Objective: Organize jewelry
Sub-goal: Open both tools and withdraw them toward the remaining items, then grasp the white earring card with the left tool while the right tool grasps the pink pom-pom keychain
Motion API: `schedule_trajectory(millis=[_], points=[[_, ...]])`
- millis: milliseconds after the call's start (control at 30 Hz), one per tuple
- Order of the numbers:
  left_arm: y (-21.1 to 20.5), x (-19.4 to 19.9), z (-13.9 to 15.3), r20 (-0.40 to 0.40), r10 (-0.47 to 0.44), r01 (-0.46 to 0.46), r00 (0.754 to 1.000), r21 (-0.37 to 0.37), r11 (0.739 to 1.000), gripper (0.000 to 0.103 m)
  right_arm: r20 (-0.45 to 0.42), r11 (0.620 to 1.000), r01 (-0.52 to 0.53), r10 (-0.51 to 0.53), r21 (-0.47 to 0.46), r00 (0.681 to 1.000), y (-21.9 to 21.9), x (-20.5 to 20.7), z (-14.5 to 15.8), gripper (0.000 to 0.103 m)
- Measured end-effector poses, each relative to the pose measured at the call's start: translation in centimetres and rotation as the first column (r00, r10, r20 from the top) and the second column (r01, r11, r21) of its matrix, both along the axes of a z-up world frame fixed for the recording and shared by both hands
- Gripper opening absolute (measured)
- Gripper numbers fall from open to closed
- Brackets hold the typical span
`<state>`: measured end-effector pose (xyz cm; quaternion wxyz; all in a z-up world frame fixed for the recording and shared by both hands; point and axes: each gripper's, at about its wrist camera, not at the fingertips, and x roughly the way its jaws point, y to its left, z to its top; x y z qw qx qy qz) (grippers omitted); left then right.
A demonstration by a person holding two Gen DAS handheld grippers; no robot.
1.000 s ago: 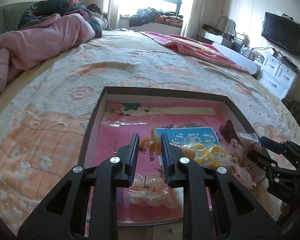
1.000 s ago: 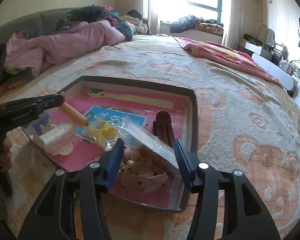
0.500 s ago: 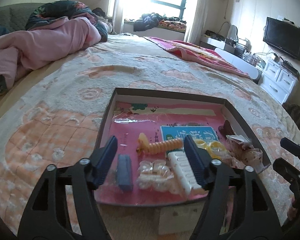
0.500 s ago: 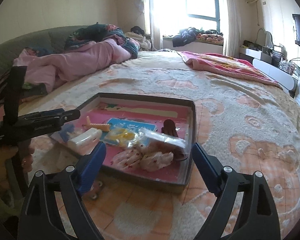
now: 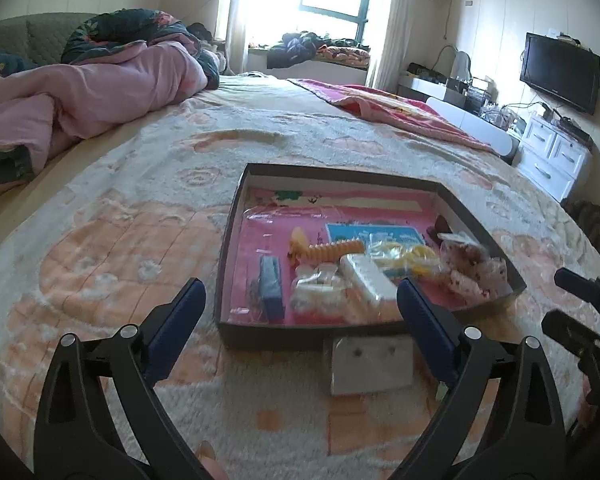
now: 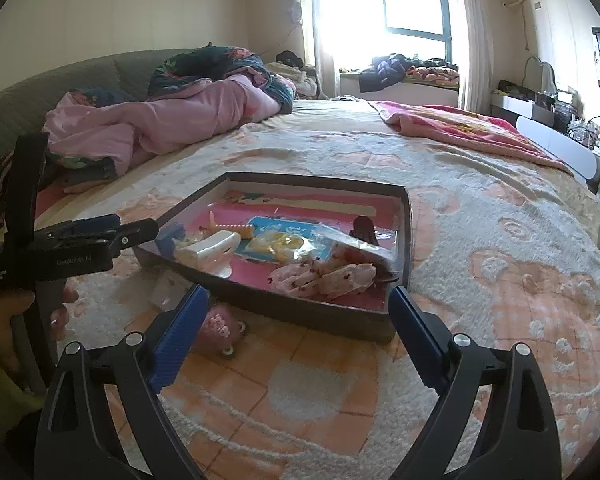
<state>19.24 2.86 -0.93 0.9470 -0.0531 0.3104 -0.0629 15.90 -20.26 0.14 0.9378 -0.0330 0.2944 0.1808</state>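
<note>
Tongs (image 5: 300, 308) opening, empty, before box (image 5: 308, 338)

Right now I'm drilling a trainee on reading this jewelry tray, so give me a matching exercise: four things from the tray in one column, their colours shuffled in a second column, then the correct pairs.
Things:
1. toothed hair clip
2. flat rectangular clip
3. long boxy clip
4. rings in the clear bag

Colours:
A. yellow
B. white
C. orange
D. blue

All four lie inside the dark-walled tray on the bed.

Pairs: 1-C, 2-D, 3-B, 4-A
</note>
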Motion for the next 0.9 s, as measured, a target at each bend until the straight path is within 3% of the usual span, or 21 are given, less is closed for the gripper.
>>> schedule_trajectory(millis=[567, 767, 900], points=[[2.0, -2.0, -2.6, -0.087, -0.012, 0.013, 0.996, 0.011, 1.000, 0.089, -0.072, 0.997, -0.080, 0.079, -0.016, 0.994, 3.0, -0.8, -2.3, 0.089], [2.6, -1.4, -4.3, -0.150, -0.047, 0.041, 0.988, -0.041, 0.998, 0.076, -0.104, 0.995, -0.103, 0.101, -0.013, 0.989, 4.4, -0.1, -3.2, 0.088], [2.8, -1.0, -4.6, -0.164, -0.071, 0.057, 0.984, -0.086, 0.995, 0.071, -0.146, 0.993, -0.116, 0.116, 0.006, 0.983, 5.2, 0.9, -3.9, 0.075]])
